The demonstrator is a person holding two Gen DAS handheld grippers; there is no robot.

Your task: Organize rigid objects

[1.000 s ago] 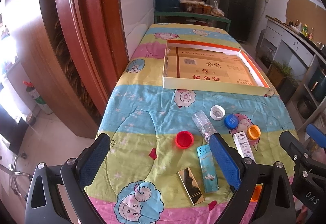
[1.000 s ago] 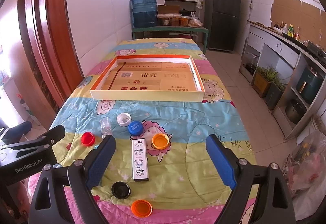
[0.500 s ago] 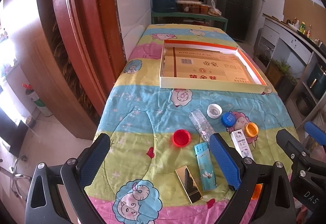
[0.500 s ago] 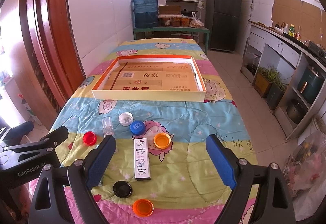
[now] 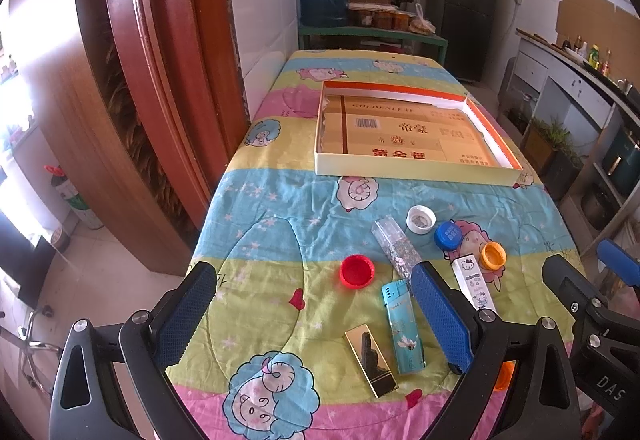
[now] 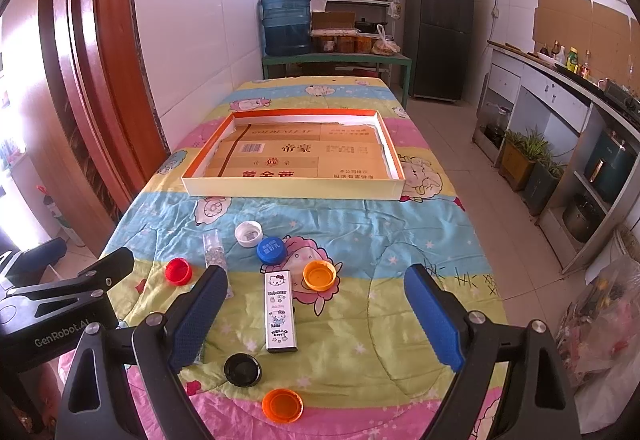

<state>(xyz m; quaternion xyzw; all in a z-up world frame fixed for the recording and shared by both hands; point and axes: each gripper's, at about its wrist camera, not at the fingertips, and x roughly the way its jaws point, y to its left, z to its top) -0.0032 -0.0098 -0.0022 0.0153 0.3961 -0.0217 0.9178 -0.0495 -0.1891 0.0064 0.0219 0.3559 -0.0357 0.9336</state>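
Note:
Small items lie on the quilt-covered table: a red cap (image 5: 357,271), white cap (image 5: 420,219), blue cap (image 5: 448,235), orange cap (image 5: 492,255), a glitter tube (image 5: 395,248), a teal lighter (image 5: 403,326), a gold lighter (image 5: 371,360) and a Hello Kitty lighter (image 6: 281,311). A black cap (image 6: 242,369) and another orange cap (image 6: 282,404) lie near the front edge. A shallow cardboard tray (image 6: 292,187) sits farther back. My left gripper (image 5: 312,314) and right gripper (image 6: 316,314) are both open and empty above the front edge.
A wooden door frame (image 5: 152,79) and tiled wall run along the table's left side. A water jug (image 6: 286,21), shelves and a fridge (image 6: 438,31) stand behind the table. A counter (image 6: 560,111) lines the right side across a tiled floor.
Both grippers have drifted slightly forward over the table, so the items sit a little nearer and lower in view. Nothing was grasped or moved.

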